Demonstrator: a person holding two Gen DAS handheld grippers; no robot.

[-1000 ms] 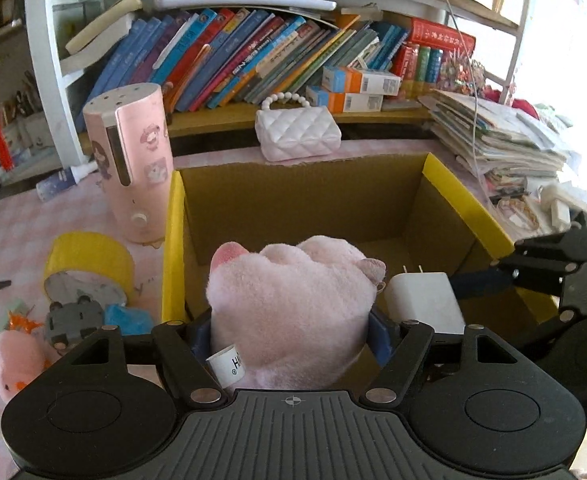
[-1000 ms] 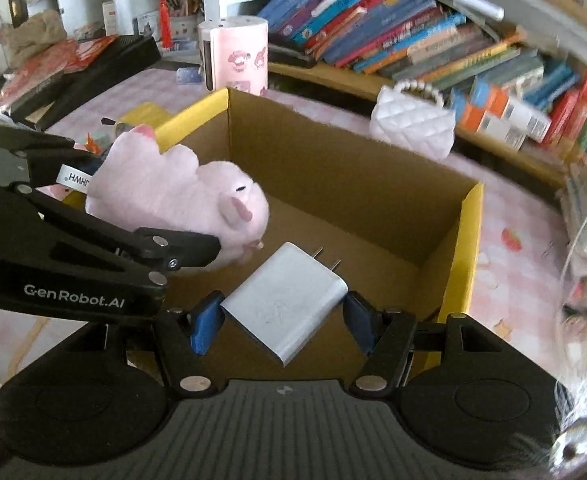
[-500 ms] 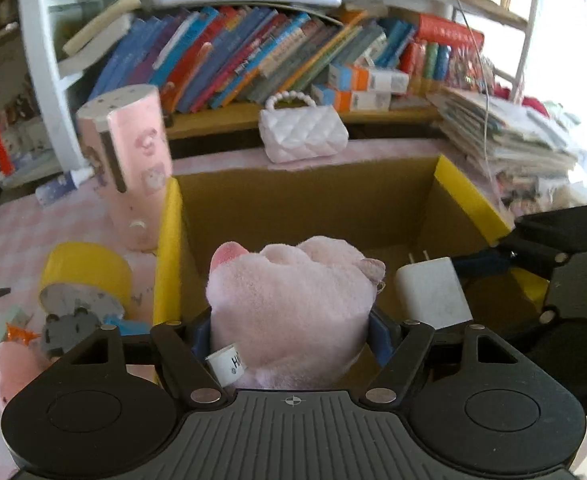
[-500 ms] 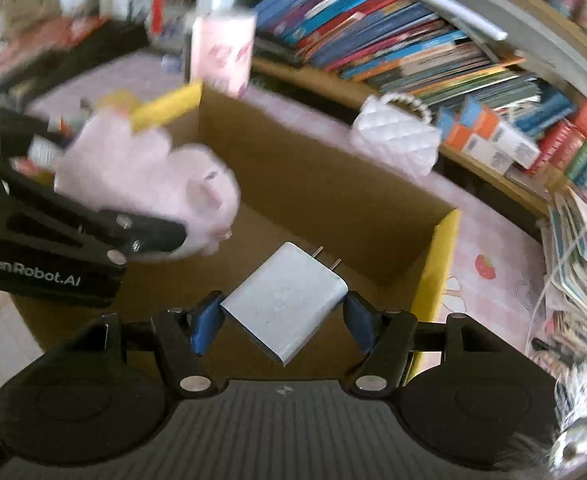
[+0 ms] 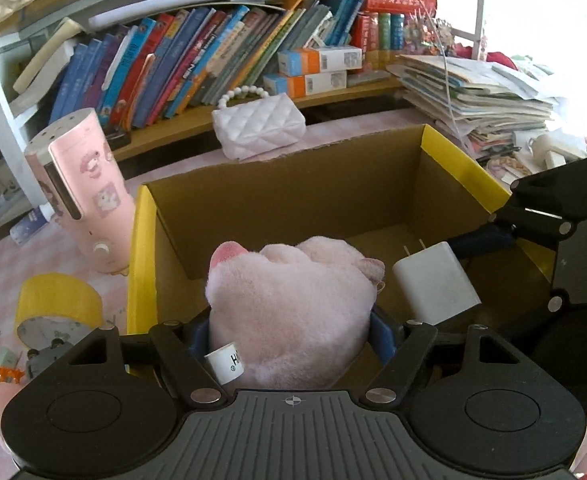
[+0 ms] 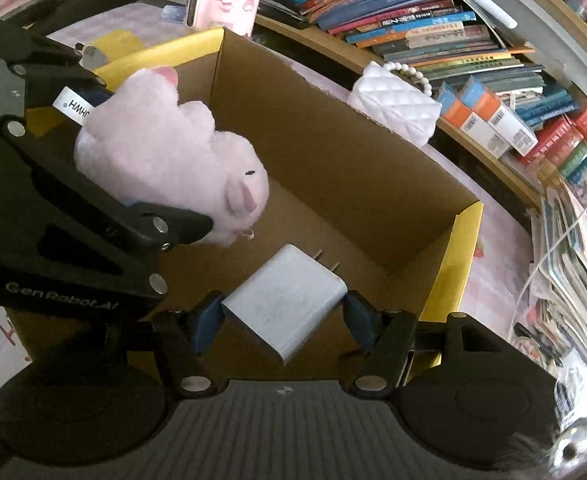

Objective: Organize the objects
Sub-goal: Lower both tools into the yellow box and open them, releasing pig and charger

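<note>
My left gripper (image 5: pixel 289 332) is shut on a pink plush toy (image 5: pixel 289 312) and holds it over the near left part of an open cardboard box with yellow flaps (image 5: pixel 293 200). My right gripper (image 6: pixel 285 314) is shut on a white wall charger (image 6: pixel 285 300), held above the box floor (image 6: pixel 333 216) beside the plush toy (image 6: pixel 165 160). The charger also shows in the left wrist view (image 5: pixel 433 284), right of the plush toy. The box holds nothing else that I can see.
A pink cylinder device (image 5: pixel 81 192), a yellow tape roll (image 5: pixel 53 308) and small toys (image 5: pixel 9 372) lie left of the box. A white quilted purse (image 5: pixel 257 124) sits behind it, below a bookshelf (image 5: pixel 213 68). A stack of papers (image 5: pixel 485 96) lies at the right.
Both grippers have moved a little lower and further in over the box, each keeping hold of its object. The charger now sits closer to the plush toy.
</note>
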